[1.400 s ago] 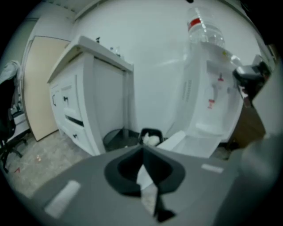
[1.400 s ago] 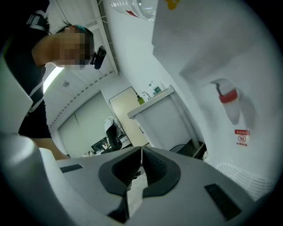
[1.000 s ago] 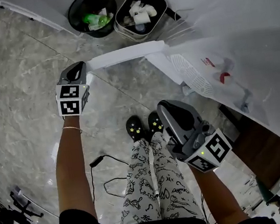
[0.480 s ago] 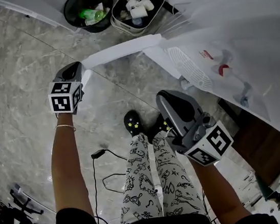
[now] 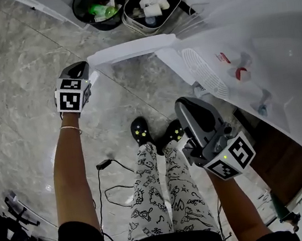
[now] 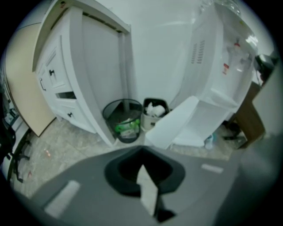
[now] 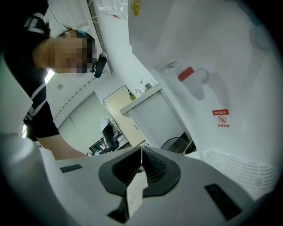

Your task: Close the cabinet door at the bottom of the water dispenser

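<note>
The water dispenser stands at the right, white, with a red tap and a round drip grille. Its white bottom cabinet door is swung open, seen edge-on from above. In the left gripper view the door hangs open just ahead of the jaws. My left gripper is shut and empty, right beside the door's free end; I cannot tell if it touches. My right gripper is shut and empty, held above the person's legs, close to the dispenser's front.
A black mesh bin and a grey bin with white rubbish stand on the marble floor behind the door. A white cupboard rises left of them. The person's feet and a black cable lie below.
The left gripper has stayed by the door's free end, shifting slightly up the picture. The right gripper drifted a little right. The person's feet have moved apart.
</note>
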The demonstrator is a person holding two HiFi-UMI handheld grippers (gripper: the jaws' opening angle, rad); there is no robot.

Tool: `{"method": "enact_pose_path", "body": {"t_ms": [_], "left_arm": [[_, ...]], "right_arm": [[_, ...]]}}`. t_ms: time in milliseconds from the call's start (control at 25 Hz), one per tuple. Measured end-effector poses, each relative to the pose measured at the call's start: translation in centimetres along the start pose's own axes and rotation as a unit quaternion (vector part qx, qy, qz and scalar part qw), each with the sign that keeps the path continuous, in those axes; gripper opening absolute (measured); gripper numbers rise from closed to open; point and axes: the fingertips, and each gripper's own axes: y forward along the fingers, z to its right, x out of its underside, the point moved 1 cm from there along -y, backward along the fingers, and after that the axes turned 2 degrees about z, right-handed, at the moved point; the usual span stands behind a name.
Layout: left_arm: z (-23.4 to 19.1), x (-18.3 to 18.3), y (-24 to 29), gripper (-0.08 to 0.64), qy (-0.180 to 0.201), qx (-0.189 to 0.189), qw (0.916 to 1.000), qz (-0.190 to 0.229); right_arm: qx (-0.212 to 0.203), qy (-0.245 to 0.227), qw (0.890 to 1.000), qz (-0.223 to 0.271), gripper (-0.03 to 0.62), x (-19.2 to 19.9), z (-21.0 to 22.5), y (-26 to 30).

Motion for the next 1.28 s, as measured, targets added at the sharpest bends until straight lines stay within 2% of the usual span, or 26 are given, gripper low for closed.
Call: {"method": "enact_pose_path", "body": {"t_ms": [360,560,880,1040,1280], "left_arm": [[-2.0,-1.5,2.0,-0.004,0.018,-0.013,0.9995,-0.021],[-2.7,-1.7,2.9,-0.003,0.044,-0.01,0.9982,-0.039],[-2.9,-3.7,3.5,-0.003,0.062,0.006,0.9976,-0.03],[-1.7,-3.0,3.2,-0.004,0.095,0.015,0.9936,-0.059],[1.9,-0.8,1.9,-0.003,0.079,0.041,0.9946,-0.054]], "right_arm": [[0.029,0.012,0.999,0.009,0.017,0.1,1.5,-1.1],[0.037,0.015,0.999,0.012,0.017,0.1,1.7,-1.2],[0.049,0.023,0.998,0.016,0.017,0.3,2.1,-1.2],[0.05,0.024,0.998,0.018,0.017,0.2,2.1,-1.3],[0.045,0.023,0.998,0.025,0.017,0.0,1.6,-1.8]]}}
